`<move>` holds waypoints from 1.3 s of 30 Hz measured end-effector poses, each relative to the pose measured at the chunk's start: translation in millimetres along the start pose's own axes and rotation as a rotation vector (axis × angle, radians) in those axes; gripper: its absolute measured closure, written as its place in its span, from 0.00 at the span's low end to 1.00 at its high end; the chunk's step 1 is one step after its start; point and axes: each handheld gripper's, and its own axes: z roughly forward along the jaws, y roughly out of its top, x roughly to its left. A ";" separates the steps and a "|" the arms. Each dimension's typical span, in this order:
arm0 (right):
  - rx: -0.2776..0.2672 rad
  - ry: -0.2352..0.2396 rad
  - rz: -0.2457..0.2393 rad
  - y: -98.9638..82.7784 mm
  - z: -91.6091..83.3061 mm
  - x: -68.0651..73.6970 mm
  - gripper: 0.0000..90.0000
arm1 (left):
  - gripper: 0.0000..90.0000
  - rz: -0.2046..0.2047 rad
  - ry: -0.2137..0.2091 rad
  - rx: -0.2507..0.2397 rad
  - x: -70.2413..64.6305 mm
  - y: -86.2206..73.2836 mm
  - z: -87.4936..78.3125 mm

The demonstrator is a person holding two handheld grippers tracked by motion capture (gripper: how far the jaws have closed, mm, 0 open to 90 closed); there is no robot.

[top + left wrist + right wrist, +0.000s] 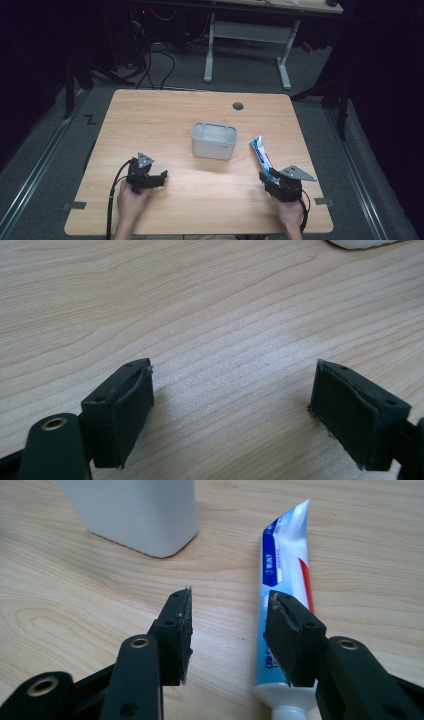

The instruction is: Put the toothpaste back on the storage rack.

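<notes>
At the lower left of the high view the left tool (159,178) rests low over the wooden desk (165,115), held by a hand (131,196) that comes in from the bottom edge; its own view shows the two black jaws standing wide apart with nothing but bare wood grain between them. In the middle of the high view a white plastic bin (214,141) with rounded corners stands upright on the desk, open at the top. To its right, in the lower right part of that frame, a blue-and-white toothpaste tube (262,155) runs from near the bin's right side down toward the right tool (266,179). In the right gripper view the tube (282,575) lies on the desk with its white cap at the bottom edge and its flat crimped end toward the top; the right tool (227,630) has its jaws partly apart, the right-hand jaw over the tube's lower body, the left-hand jaw over bare wood, so the tube is not clamped between them. The bin (140,515) stands at the upper left there.
</notes>
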 end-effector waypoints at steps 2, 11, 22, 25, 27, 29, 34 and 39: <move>0.001 -0.003 -0.001 0.4 -0.5 -1.2 0.60 | 0.20 0.000 0.000 0.000 0.0 0.0 0.0; 0.009 -0.030 0.028 5.8 0.3 -15.7 0.58 | 0.20 0.000 0.000 0.000 0.0 0.0 0.0; 0.045 -0.053 0.033 17.0 10.2 -25.2 0.56 | 0.20 0.001 0.000 0.001 -0.1 -0.1 -0.1; 0.052 -0.053 0.025 20.7 14.0 -25.6 0.56 | 0.20 0.001 0.000 0.000 0.0 -0.1 -0.1; 0.060 -0.050 0.022 23.7 17.4 -25.3 0.56 | 0.20 0.001 0.000 0.001 -0.1 -0.1 -0.1; 0.065 -0.049 0.014 27.3 21.2 -24.0 0.56 | 0.20 0.000 0.000 0.001 -0.1 -0.1 -0.1; 0.084 -0.043 -0.006 38.8 32.4 -22.6 0.54 | 0.20 0.000 0.000 0.000 -0.1 -0.1 -0.2; 0.107 -0.034 -0.009 43.8 40.4 -23.1 0.52 | 0.20 0.000 0.000 0.001 -0.1 -0.1 -0.2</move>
